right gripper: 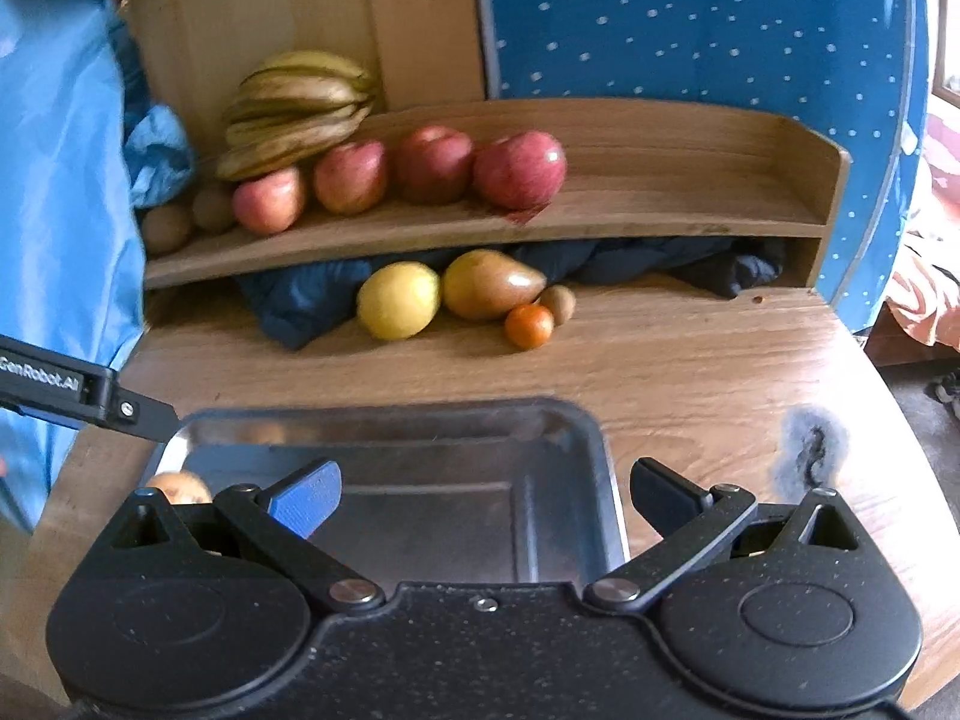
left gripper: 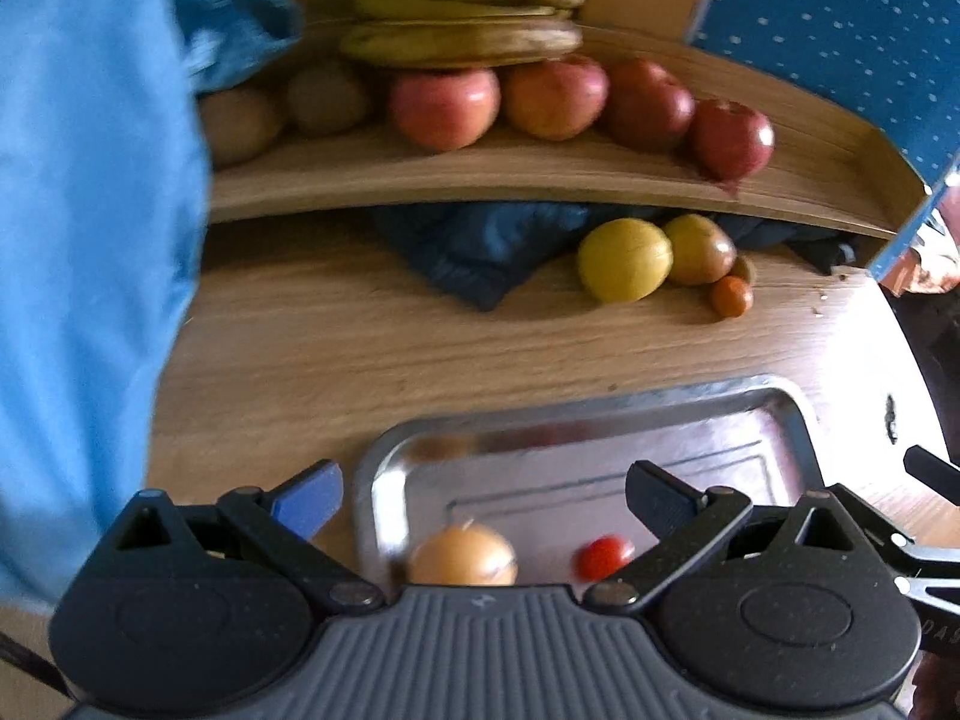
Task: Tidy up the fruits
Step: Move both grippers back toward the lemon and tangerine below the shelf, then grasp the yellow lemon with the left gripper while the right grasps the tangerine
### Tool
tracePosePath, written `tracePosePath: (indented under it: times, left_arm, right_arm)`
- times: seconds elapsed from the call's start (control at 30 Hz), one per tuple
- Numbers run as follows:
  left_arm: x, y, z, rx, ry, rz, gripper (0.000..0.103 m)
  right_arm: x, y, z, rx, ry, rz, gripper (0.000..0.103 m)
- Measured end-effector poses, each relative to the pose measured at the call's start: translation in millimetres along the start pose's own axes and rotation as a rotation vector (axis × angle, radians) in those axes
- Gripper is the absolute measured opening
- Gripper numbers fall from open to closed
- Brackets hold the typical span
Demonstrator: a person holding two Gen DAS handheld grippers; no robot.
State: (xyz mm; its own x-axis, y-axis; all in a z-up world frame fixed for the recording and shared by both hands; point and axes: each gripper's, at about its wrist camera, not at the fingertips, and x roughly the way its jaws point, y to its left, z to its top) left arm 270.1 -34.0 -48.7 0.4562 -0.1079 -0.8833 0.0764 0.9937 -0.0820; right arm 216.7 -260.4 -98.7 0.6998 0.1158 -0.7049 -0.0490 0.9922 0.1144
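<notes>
Wood-grain counter (right gripper: 660, 360) fills the foreground, backed by a low wooden shelf (right gripper: 600, 222) against a blue dotted panel (right gripper: 690, 18). On the shelf sit a bunch of bananas (right gripper: 294, 108), a row of four red apples (right gripper: 519, 171) and two brown kiwis (right gripper: 213, 207) at the left end. Under the shelf's front edge, on the counter, lies a loose cluster: a yellow lemon (right gripper: 397, 307), a mango-like fruit (right gripper: 489, 293) touching it, a small orange (right gripper: 528, 326) and another kiwi (right gripper: 559, 303), all beside a dark blue cloth (right gripper: 300, 306).

A metal tray (right gripper: 576, 438) lies nearest the cameras. It already holds an onion-coloured round fruit (left gripper: 462, 555) and a small red tomato (left gripper: 605, 557), apart from each other near its close edge.

The left tool (left gripper: 483, 495) hangs over the tray with jaws spread wide and nothing between them. The right tool (right gripper: 483, 495) is likewise wide and empty above the tray's right half.

The step in hand looks like collecting loose fruit into the tray. The next move probably calls for reaching forward across the counter to the cluster; the orange sits outermost and is likely the easiest pick, though round fruit may roll if pinched off-centre.
</notes>
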Motion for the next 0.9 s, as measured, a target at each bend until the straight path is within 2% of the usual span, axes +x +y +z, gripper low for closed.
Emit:
tracePosePath:
  times: [0.27, 0.53, 0.9]
  left_arm:
    - [23.0, -43.3, 29.3, 0.052, 0.003, -0.038, 0.102]
    - [34.8, -65.8, 52.8, 0.020, -0.013, 0.039, 0.102]
    - [68.0, -84.7, 80.8, -0.011, -0.028, 0.058, 0.102]
  right_arm:
    - [8.5, -18.5, 9.3, 0.001, 0.010, -0.021, 0.102]
    - [39.5, -46.3, 27.9, -0.034, 0.017, 0.078, 0.102]
    - [96.9, -70.9, 56.1, -0.086, 0.068, 0.174, 0.100]
